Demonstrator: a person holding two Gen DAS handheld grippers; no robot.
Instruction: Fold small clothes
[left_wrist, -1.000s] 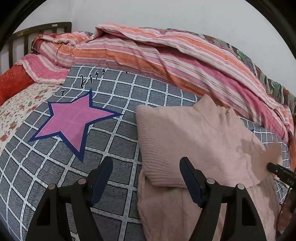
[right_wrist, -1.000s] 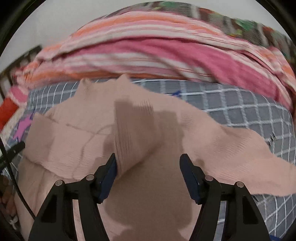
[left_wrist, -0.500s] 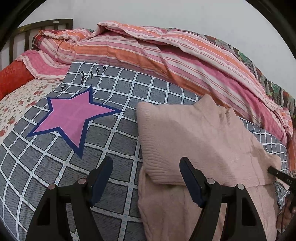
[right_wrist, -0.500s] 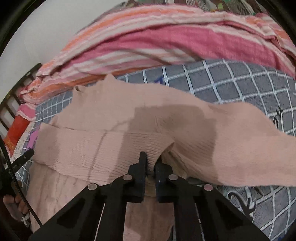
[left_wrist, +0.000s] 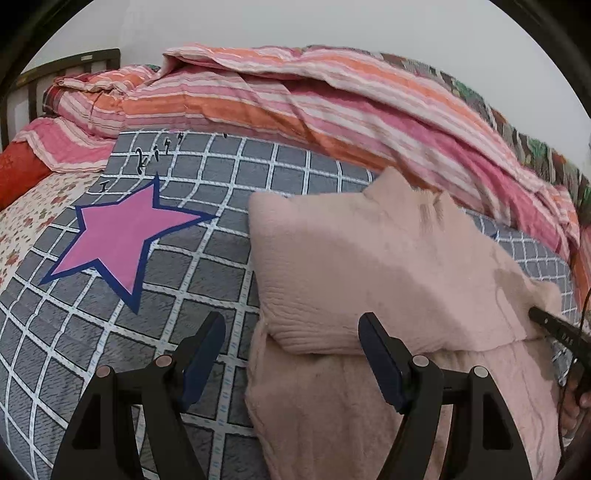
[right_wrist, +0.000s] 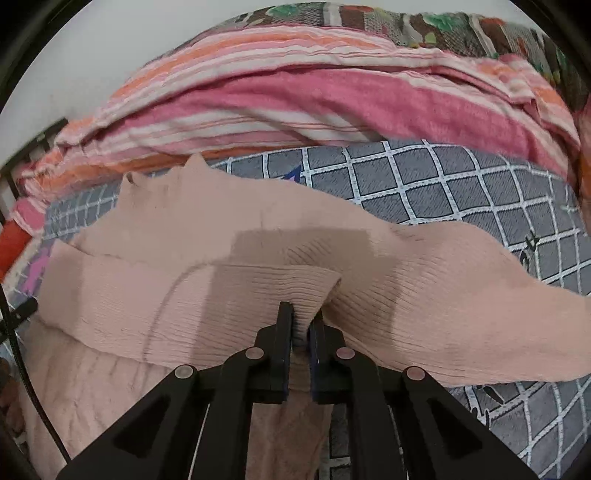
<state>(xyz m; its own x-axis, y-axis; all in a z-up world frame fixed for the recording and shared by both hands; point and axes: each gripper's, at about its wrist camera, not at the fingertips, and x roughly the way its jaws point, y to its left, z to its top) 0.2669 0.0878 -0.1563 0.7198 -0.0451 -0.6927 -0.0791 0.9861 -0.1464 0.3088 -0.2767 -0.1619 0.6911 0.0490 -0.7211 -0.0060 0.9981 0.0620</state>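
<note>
Our pink sweater (right_wrist: 155, 306) lies on the gray checked blanket (left_wrist: 207, 269) on the bed, one sleeve already folded across it. A moment ago our right claw (right_wrist: 302, 328) was spread around that sleeve's end. Now it is pressed together, pinching the ribbed cuff (right_wrist: 295, 291), so we think we can move the sleeve. Our left claw (left_wrist: 291, 354) stays spread over the sweater's near edge, holding nothing. The striped quilt (left_wrist: 332, 99) is piled behind.

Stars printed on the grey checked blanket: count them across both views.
2. A whole pink star lies left of the pink sweater; a blue tip peeks out behind it. More may be hidden.
</note>
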